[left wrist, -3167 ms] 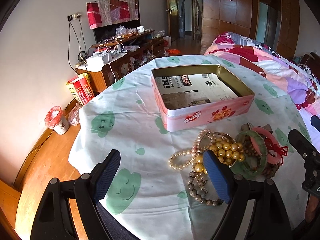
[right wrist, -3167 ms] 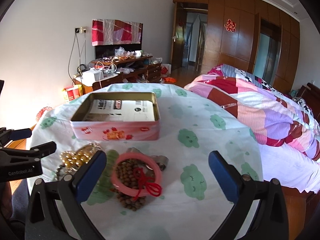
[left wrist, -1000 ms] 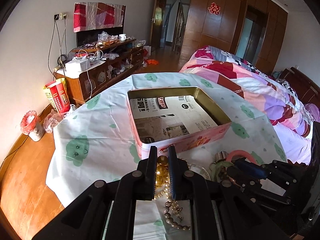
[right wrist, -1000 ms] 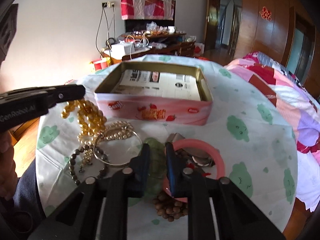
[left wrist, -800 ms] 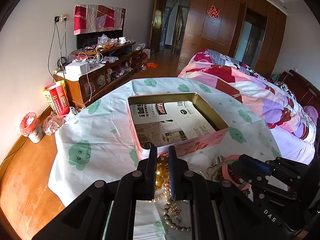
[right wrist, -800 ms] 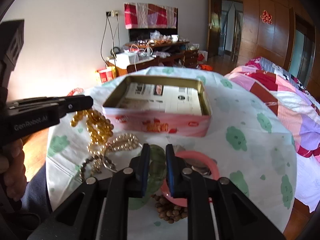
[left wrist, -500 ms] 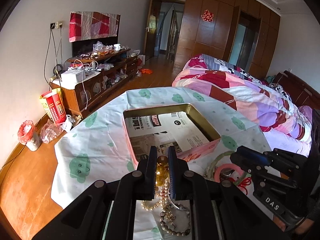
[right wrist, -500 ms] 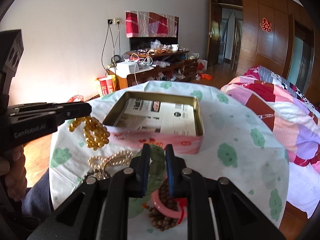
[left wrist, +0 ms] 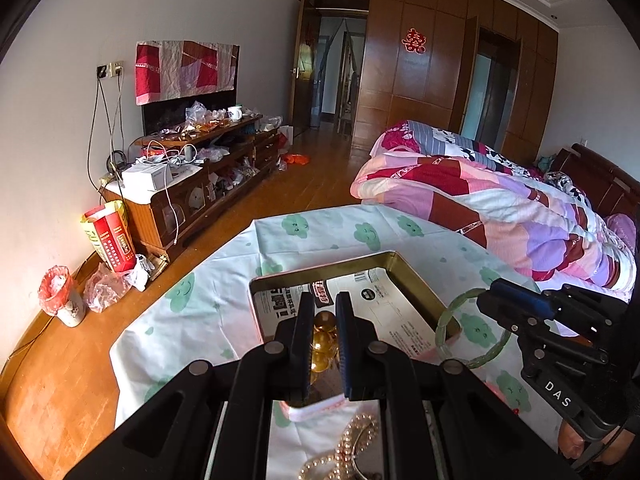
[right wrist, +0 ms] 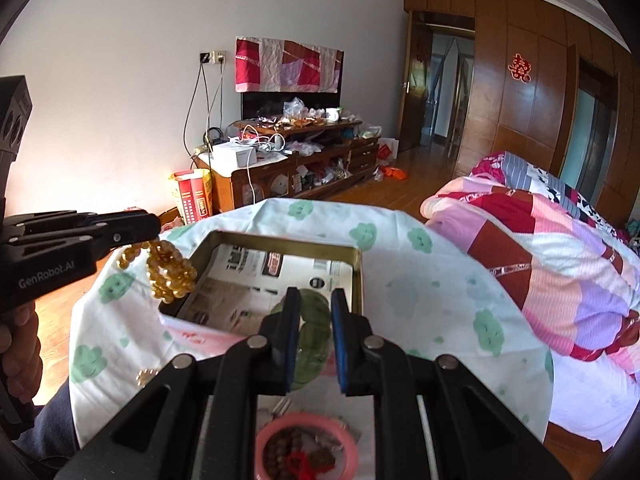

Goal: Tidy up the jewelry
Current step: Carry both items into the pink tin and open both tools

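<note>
My left gripper (left wrist: pixel 323 312) is shut on a golden bead bracelet (left wrist: pixel 322 334), which hangs in a bunch (right wrist: pixel 170 274) over the near left corner of the open pink tin (left wrist: pixel 416 280). My right gripper (right wrist: pixel 314 300) is shut on a green jade bangle (right wrist: pixel 314 320); in the left wrist view the bangle (left wrist: pixel 472 330) hangs beside the tin's right wall. The tin (right wrist: pixel 356 264) is lined with newspaper and holds no jewelry. Both grippers hover above the table.
A pearl strand (left wrist: pixel 352 440) lies on the cloud-print tablecloth (left wrist: pixel 208 320) near me. A pink bangle around brown beads with a red tassel (right wrist: pixel 306 456) lies below the right gripper. A bed (left wrist: pixel 500 208) stands to the right, a cluttered cabinet (left wrist: pixel 192 176) to the left.
Both grippers have risen off the table with their pieces, the gold beads and the green bangle, and have moved toward the tin. The rest of the jewelry stays on the cloth.
</note>
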The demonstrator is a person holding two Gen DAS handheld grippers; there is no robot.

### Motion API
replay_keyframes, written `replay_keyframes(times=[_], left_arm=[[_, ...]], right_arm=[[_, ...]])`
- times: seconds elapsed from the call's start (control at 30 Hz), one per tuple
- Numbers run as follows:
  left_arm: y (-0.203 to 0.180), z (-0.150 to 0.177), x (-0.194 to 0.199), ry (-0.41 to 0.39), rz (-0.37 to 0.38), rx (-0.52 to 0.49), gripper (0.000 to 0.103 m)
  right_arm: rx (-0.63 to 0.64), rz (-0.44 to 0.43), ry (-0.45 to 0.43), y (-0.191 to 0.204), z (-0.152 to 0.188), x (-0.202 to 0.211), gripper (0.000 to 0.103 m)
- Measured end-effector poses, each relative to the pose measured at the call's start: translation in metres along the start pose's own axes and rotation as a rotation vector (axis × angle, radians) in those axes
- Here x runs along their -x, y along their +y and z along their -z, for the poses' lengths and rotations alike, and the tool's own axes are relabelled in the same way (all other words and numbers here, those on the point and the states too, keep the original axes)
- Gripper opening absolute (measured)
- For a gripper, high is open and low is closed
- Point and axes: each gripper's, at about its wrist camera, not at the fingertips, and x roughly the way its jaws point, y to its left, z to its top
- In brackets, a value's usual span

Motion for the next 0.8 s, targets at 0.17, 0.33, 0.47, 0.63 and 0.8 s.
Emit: replay_keyframes(times=[0.17,0.33,0.47,0.63,0.8], left_arm=[[-0.002,-0.007,-0.016,0.003,-0.014,-0.018,0.01],[0.0,-0.011,-0.032,0.015,-0.042,-0.028,0.01],[0.003,-0.01,-0.046,0.034,-0.066,-0.029,0.01],[0.007,-0.009,-0.059,0.056,-0.083,-0.026,0.01],[0.006,-0.01,-0.066,0.066,-0.084,-0.032,0.01]], right_arm=[[0.016,0.006,-0.013,0.0,-0.011,-0.014,0.017],[0.021,0.016,-0.008,-0.004,-0.018,-0.033,0.017],[0.023,0.024,-0.003,-0.004,-0.022,-0.042,0.017],[0.019,0.03,0.005,-0.004,-0.026,-0.054,0.017],[0.017,0.03,0.02,-0.003,-0.027,-0.067,0.017]])
